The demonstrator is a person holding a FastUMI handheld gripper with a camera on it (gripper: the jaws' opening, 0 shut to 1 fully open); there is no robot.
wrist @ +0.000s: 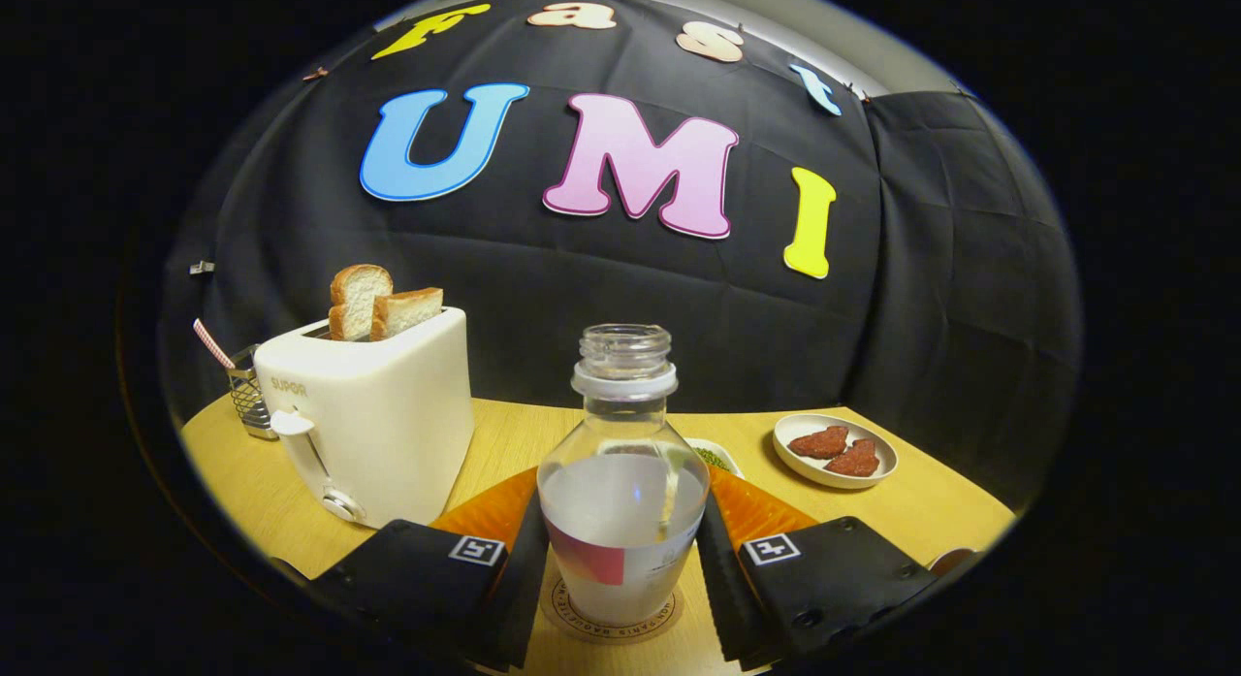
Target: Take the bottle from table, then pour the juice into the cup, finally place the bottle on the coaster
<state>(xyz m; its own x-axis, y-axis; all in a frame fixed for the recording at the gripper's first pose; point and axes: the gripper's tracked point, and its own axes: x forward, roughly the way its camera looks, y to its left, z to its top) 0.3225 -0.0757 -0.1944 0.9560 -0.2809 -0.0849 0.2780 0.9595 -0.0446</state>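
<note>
A clear plastic bottle with no cap stands upright on a round printed coaster, about half full of cloudy pale liquid. It sits between the two fingers of my gripper. Both fingers lie against its lower sides, so the gripper is shut on the bottle. The bottle's base rests on the coaster, which lies on the wooden table.
An orange mat lies just behind the bottle. A white toaster with bread slices stands ahead to the left, a wire basket beyond it. A small bowl of green bits and a plate of reddish pieces sit ahead on the right.
</note>
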